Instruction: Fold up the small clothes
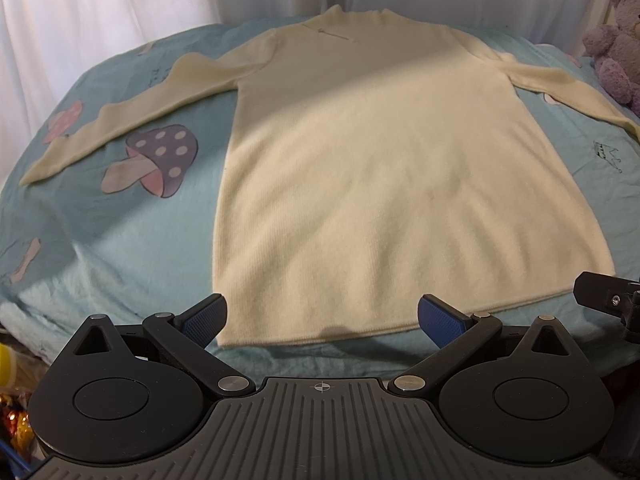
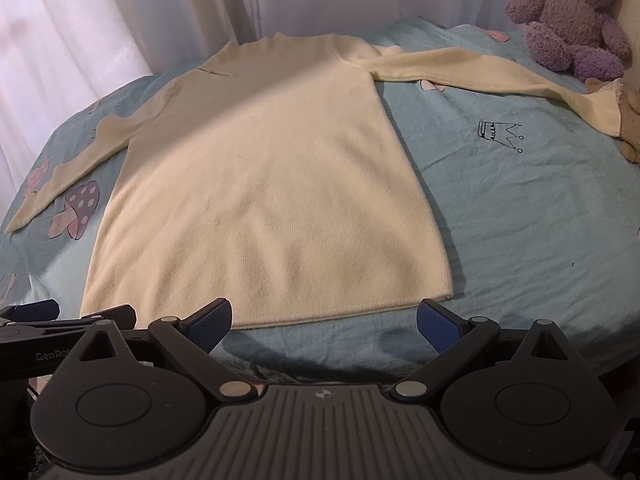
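A cream long-sleeved knit sweater [image 1: 380,168] lies flat on a light blue bedsheet [image 1: 100,248], hem towards me, collar at the far side, both sleeves spread out sideways. It also shows in the right wrist view [image 2: 264,184]. My left gripper [image 1: 322,322] is open and empty, just before the hem's left half. My right gripper [image 2: 324,322] is open and empty, just before the hem's right half. Each gripper's side shows in the other's view: the right one [image 1: 608,300] and the left one [image 2: 60,320].
A purple teddy bear [image 2: 568,20] sits at the far right of the bed, with a beige plush toy [image 2: 628,120] touching the right sleeve's cuff. White curtains [image 1: 100,8] hang behind the bed. The sheet [image 2: 520,200] carries mushroom and crown prints.
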